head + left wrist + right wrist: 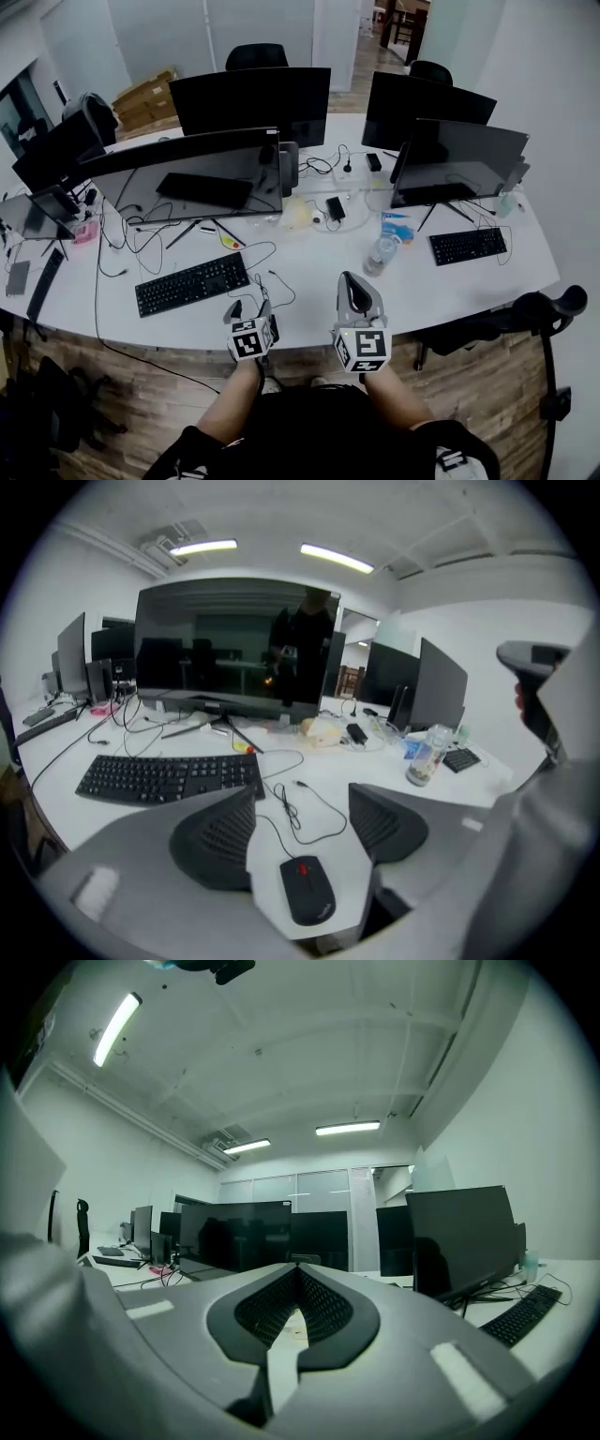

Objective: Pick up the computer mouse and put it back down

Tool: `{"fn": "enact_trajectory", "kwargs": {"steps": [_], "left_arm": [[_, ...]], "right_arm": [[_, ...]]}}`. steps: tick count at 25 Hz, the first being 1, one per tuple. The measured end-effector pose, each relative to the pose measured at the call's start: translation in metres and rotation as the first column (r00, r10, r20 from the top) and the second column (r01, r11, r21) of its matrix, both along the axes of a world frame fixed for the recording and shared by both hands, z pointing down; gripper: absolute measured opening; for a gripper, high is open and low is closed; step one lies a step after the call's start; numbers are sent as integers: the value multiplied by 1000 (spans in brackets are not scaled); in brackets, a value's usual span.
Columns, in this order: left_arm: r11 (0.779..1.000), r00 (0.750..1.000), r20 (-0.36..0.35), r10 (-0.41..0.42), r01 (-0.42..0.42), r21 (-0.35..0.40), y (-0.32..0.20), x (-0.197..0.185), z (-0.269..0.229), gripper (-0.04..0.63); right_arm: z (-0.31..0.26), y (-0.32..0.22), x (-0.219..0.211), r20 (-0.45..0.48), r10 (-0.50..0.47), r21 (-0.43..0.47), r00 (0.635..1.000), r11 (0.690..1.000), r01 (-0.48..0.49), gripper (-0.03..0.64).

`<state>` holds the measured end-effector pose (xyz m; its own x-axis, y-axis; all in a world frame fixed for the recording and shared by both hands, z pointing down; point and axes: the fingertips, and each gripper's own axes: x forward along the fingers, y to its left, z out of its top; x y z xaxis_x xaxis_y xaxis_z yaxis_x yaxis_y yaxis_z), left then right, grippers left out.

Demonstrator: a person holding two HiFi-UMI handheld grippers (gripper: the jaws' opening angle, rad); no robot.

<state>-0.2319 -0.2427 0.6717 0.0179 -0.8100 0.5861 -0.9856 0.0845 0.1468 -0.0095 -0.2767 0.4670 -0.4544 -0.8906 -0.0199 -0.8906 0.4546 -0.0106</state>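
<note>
The black computer mouse [307, 890] with a red scroll wheel lies on the white desk [328, 761] near its front edge, its thin cable [292, 810] looping away towards the keyboard. My left gripper [303, 794] hangs over it, open, with the mouse between the jaws and neither pad touching it. In the head view the left gripper [250, 311] hides the mouse. My right gripper [351, 281] is beside it over the desk edge, pointing level, and it is shut [298, 1271] with nothing in it.
A black keyboard [192, 283] lies just left of the mouse, in front of a wide monitor [187, 178]. A water bottle [380, 255] stands behind my right gripper, and a second keyboard [467, 246] lies further right. Cables cross the desk. A chair [553, 305] stands at the right.
</note>
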Motion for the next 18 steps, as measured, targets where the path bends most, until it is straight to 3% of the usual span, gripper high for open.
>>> {"fn": "enact_trajectory", "kwargs": {"steps": [6, 18], "left_arm": [[980, 999, -15, -37, 34, -196, 7, -4, 77, 353], [948, 997, -1, 75, -72, -309, 5, 27, 122, 354]], "right_arm": [[2, 0, 18, -20, 62, 4, 998, 998, -62, -3], [12, 4, 45, -51, 140, -13, 989, 990, -141, -3]]}}
